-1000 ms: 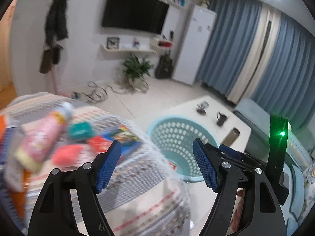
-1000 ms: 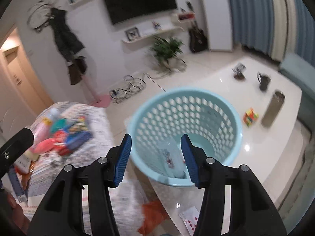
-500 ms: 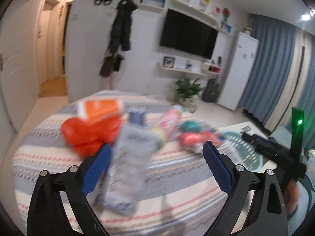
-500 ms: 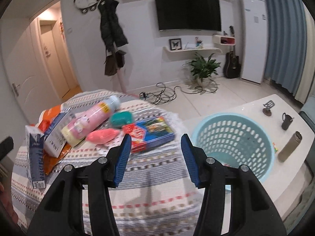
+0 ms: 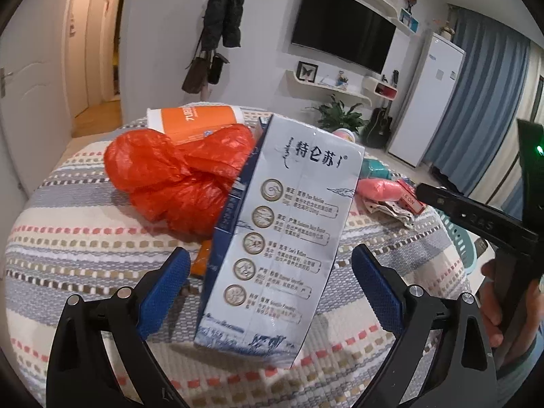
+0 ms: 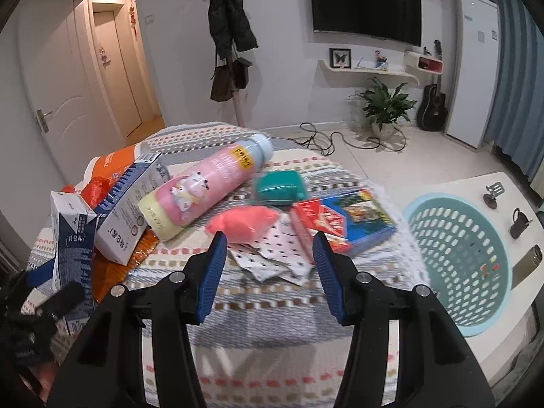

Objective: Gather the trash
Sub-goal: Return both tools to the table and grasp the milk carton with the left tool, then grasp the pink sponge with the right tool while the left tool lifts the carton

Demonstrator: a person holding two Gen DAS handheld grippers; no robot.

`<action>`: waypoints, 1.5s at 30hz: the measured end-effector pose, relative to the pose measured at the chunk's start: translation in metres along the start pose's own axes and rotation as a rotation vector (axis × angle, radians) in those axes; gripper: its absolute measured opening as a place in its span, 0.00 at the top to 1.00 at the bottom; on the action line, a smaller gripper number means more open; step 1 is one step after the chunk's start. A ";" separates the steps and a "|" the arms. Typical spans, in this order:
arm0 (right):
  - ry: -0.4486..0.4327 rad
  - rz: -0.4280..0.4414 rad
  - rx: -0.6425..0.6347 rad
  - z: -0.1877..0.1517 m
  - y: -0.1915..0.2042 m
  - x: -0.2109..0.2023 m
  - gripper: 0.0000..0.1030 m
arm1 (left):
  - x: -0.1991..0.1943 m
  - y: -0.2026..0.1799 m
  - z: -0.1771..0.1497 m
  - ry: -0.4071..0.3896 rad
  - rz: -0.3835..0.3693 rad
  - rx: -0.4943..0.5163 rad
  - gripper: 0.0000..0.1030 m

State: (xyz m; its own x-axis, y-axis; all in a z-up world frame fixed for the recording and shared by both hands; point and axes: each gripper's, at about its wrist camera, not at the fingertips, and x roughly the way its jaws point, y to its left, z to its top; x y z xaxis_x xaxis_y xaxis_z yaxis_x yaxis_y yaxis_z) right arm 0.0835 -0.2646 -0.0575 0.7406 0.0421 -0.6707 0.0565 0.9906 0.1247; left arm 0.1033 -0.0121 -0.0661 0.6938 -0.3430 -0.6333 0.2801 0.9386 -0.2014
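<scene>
My left gripper is open, its blue pads on either side of a standing white-and-blue milk carton, not touching it. Behind the carton lie a crumpled red plastic bag and an orange-and-white box. My right gripper is open and empty above the striped cloth, just short of a pink wad and crumpled dotted paper. A pink bottle, a teal packet and a red-and-blue box lie beyond. A teal basket stands at the right.
The basket sits on a white low table with a dark mug and a metal flask. Two more milk cartons lean at the left of the pile. Cables and a potted plant are on the floor beyond.
Both grippers swung left from the basket to the trash pile. The left gripper closed in on the standing milk carton, which now fills its view. The right gripper came lower toward the pink wad.
</scene>
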 end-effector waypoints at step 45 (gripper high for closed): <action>-0.125 0.013 0.051 0.027 -0.008 -0.062 0.65 | -0.064 -0.061 0.025 -0.182 -0.133 0.008 0.39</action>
State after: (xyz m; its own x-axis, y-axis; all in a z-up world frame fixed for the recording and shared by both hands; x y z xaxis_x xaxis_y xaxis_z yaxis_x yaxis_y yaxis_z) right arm 0.0548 -0.2791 0.0024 0.8187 0.0348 -0.5731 0.0786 0.9820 0.1719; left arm 0.0581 -0.0478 0.0055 0.7583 -0.4655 -0.4564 0.3819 0.8846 -0.2677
